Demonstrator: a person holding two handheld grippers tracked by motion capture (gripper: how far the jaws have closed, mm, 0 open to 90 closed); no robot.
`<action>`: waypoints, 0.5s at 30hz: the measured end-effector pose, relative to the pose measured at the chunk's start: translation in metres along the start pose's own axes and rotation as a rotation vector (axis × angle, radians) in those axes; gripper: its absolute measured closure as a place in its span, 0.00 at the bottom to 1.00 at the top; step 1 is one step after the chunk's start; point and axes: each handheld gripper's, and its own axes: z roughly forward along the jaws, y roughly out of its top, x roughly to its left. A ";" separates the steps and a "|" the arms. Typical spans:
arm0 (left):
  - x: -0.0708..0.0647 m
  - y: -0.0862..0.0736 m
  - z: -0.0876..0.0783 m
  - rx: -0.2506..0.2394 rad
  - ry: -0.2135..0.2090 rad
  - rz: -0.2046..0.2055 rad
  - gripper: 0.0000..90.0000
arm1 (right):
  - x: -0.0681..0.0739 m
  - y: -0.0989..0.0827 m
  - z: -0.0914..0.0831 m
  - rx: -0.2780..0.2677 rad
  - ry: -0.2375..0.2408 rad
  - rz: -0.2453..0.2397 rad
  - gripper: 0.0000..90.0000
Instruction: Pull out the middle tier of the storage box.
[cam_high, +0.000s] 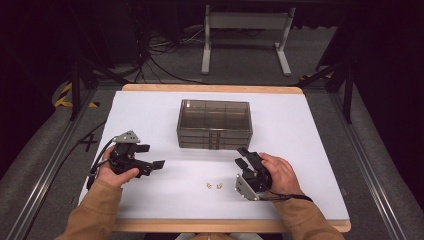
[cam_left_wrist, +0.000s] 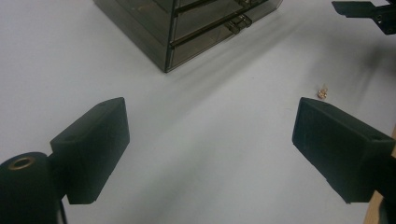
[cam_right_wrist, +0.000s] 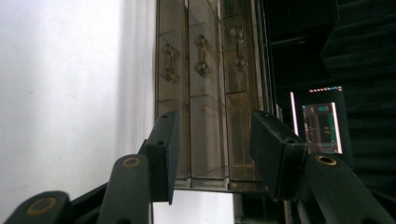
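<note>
High view looks down on a white tabletop (cam_high: 300, 125) with a smoky translucent drawer box (cam_high: 214, 123) standing near its middle, three shallow drawers stacked on the front that faces the person. Two tiny gold-coloured bits (cam_high: 213, 186) lie on the bare tabletop well in front of the box, just beside each other, between the two hands.

The left tongs (cam_high: 154, 156) sit at the left of the tabletop, held in the left hand (cam_high: 116, 170), pointing across toward the middle. In the left gripper view its two black jaws stand wide apart with only bare white surface between them; the corner of the drawer box (cam_left_wrist: 187, 28) is farther off at the top, and one gold bit (cam_left_wrist: 322, 92) lies just beyond the right-side jaw.

The right tongs (cam_high: 243, 156) are held in the right hand (cam_high: 280, 172), near the box's front right corner and apart from it. The right gripper view is rolled on its side: the stacked drawer fronts (cam_right_wrist: 205, 93) run as upright strips with their small handles showing, and the jaws stand partly open before them, gripping nothing.
</note>
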 end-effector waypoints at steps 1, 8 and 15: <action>0.000 0.000 0.000 0.000 0.000 0.002 0.13 | 0.001 0.001 0.000 0.007 -0.004 -0.001 0.61; 0.000 0.000 0.000 -0.001 0.001 0.000 0.13 | 0.006 0.005 0.001 0.053 -0.037 -0.041 0.62; 0.000 0.000 0.002 0.005 0.000 0.002 0.13 | 0.013 0.006 0.003 0.090 -0.087 -0.092 0.62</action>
